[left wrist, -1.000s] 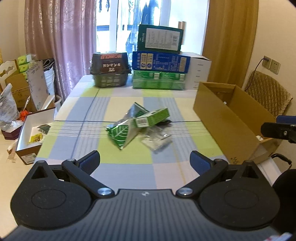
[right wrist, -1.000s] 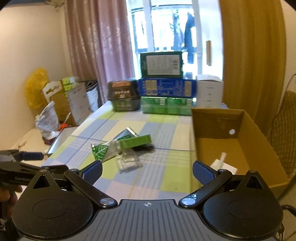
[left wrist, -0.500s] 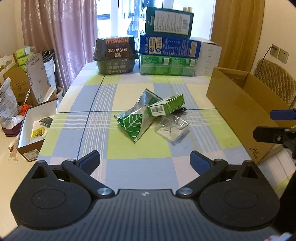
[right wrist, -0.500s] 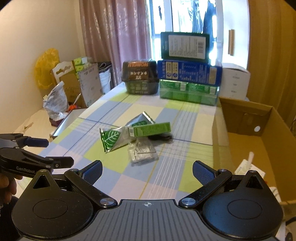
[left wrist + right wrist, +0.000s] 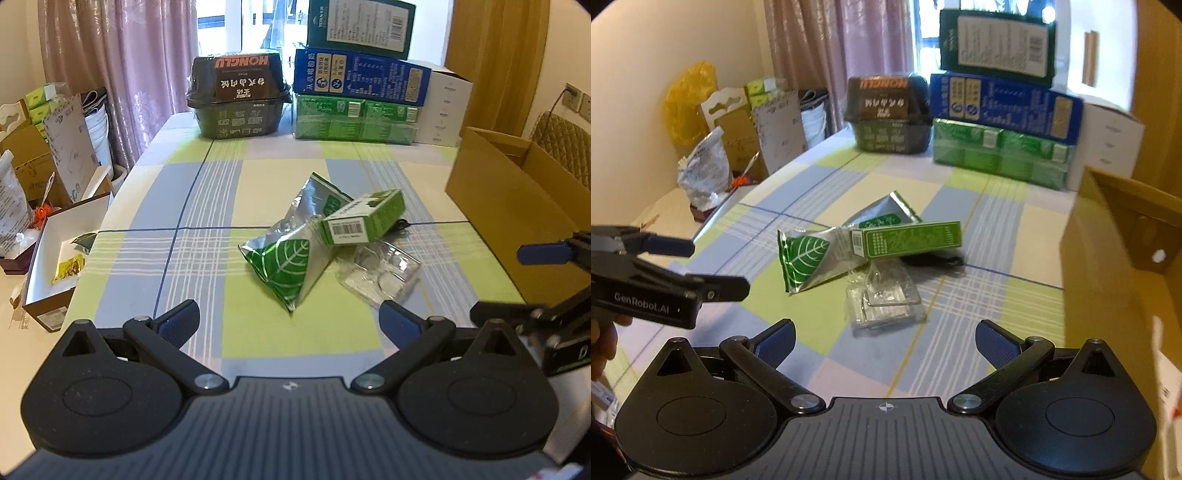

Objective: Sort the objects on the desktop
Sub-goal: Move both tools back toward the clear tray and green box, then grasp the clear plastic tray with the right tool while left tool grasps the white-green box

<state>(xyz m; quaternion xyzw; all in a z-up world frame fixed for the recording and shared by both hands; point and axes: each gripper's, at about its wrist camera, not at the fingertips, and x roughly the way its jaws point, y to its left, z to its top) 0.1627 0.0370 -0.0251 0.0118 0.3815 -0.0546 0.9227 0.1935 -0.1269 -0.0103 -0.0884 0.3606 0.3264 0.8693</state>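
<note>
L gripper (image 5: 289,317): jaws wide apart, nothing between, hovering over near edge of table (image 5: 192,206). R gripper (image 5: 884,341): same, spread and empty, just beside cardboard box (image 5: 1115,258) on its right side.

Straight ahead of both, mid-table, small pile: foil pouch w/ green leaf print (image 5: 291,254), green carton w/ barcode (image 5: 364,218) lying tilted across pouch's top end, clear plastic blister tray (image 5: 380,273) touching pouch and partly under carton. Something dark, maybe a cable (image 5: 936,260), poking out behind carton; too hidden to tell.

Far end of table: stacked cartons and dark HONGLU tub (image 5: 238,99), well apart from pile. Off table's left edge: open white box (image 5: 51,266) w/ a few bits inside.

Step, prob.: approach, pre-grasp. Nothing picked up yet, pile untouched.

Next, likely: lower onto top item first, i.e. carton, since resting on the others. Needs jaws lined up across carton's narrow sides, closing w/o dragging pouch. Blister tray thin, slippery-looking, prob. hardest grab. Drop spot apparently cardboard box on R or white box on L; which item goes where not clear from here.
</note>
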